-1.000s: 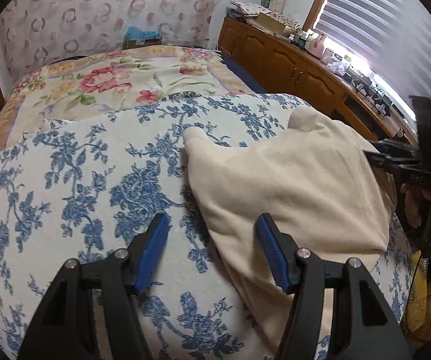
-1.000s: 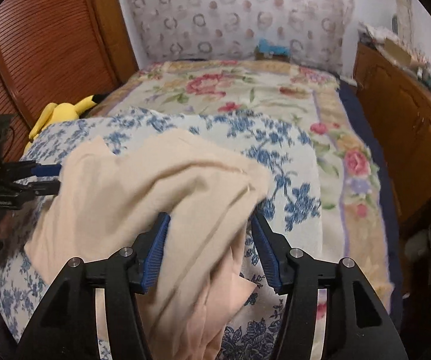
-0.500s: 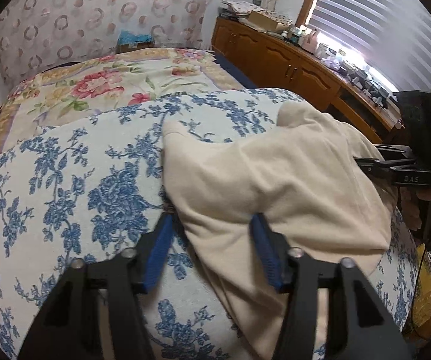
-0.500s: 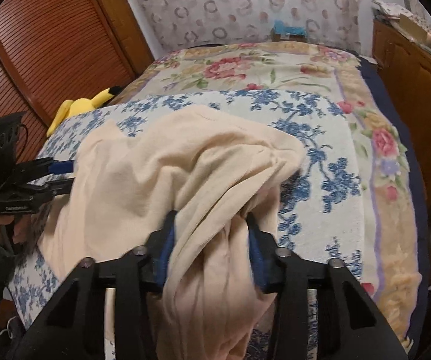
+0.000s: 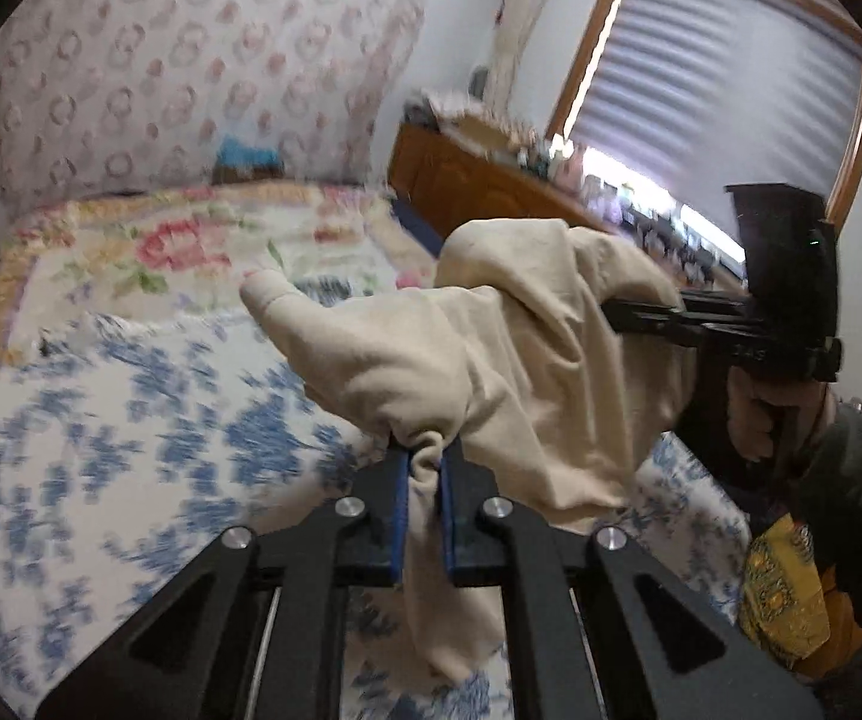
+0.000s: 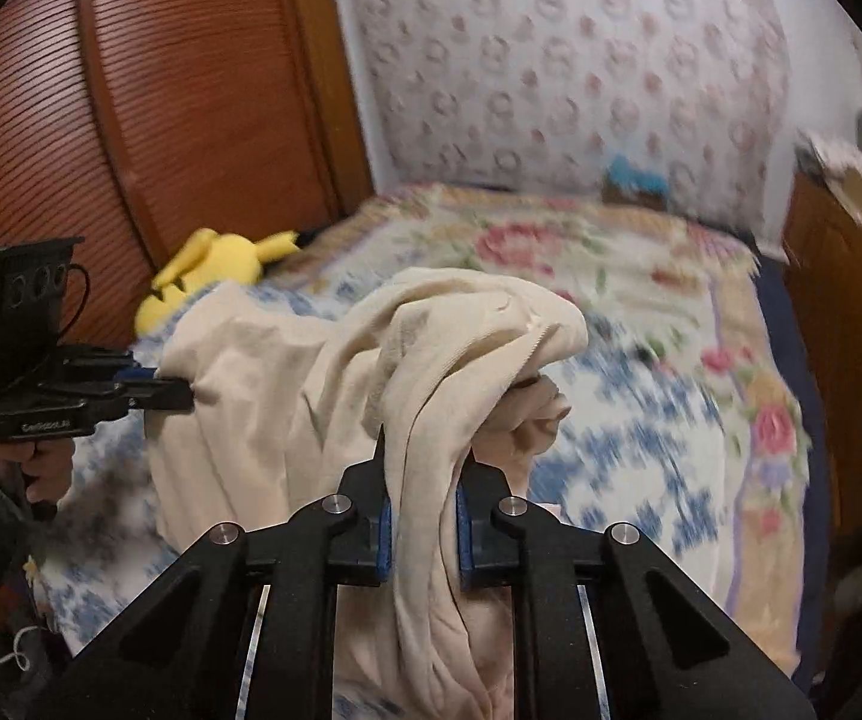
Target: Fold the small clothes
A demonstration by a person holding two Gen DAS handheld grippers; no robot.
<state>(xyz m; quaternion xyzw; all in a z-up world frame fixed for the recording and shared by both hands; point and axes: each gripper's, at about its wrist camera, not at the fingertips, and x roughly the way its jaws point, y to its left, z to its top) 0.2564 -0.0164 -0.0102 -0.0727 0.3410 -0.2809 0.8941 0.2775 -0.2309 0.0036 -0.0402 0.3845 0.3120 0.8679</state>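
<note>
A cream garment (image 5: 491, 348) hangs bunched above the blue-flowered cover (image 5: 131, 420), lifted off it between both grippers. My left gripper (image 5: 422, 456) is shut on a gathered edge of the cloth, which trails down between its blue pads. In the right wrist view the same garment (image 6: 287, 396) drapes over my right gripper (image 6: 422, 468); its jaws are closing, and a thick fold is pressed between them. Each gripper shows in the other's view: the right gripper (image 5: 641, 315) at the cloth's right side, the left gripper (image 6: 179, 393) at its left edge.
A floral quilt (image 5: 161, 252) covers the far half of the bed. A yellow plush toy (image 6: 209, 276) lies by the wooden slatted door (image 6: 161, 90). A cluttered wooden dresser (image 5: 479, 180) runs along the right under the window blind. A person's hand (image 5: 755, 420) holds the right gripper.
Both grippers have shut on the cream garment and risen, lifting it off the cover. It lay spread flat one second ago and now hangs bunched between them.
</note>
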